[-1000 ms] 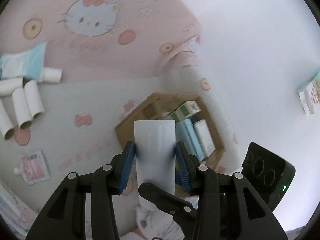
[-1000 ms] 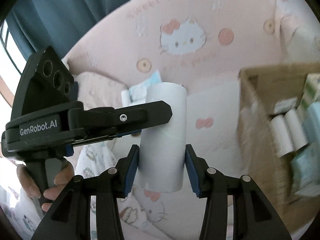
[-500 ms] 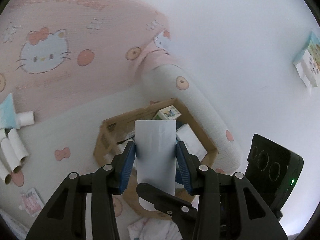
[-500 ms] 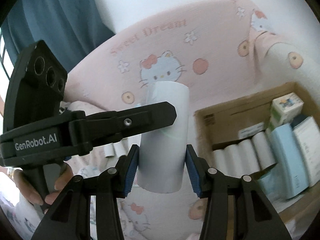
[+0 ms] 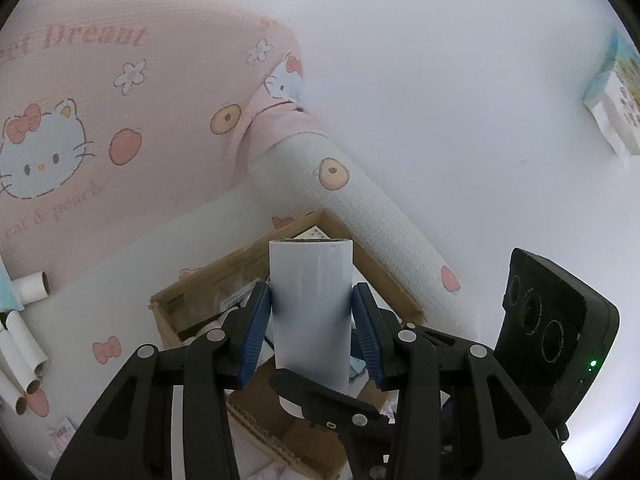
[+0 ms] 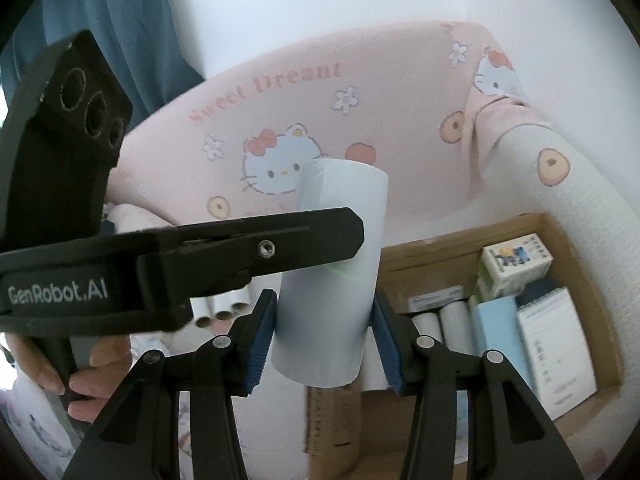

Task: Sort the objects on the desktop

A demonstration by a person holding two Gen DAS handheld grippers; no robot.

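Cardboard box (image 6: 440, 248) sits below and right of you, with a row of rolls (image 6: 440, 324) against its near-left wall. The white tube (image 6: 340, 200) is up in the air over the box's left edge. Left gripper (image 5: 312, 328) and right gripper (image 6: 324, 336) both clamp what looks like that same tube. Move over the row, lay it parallel, then let go with one gripper first so it doesn't twist.

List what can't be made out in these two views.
Left wrist: cardboard box contents, mostly hidden behind the left gripper and its held tube.
Left wrist: loose tubes, cut off by the left edge.
Right wrist: print on the packed boxes, too blurred to read.
Right wrist: left hand, partly behind the gripper handle.
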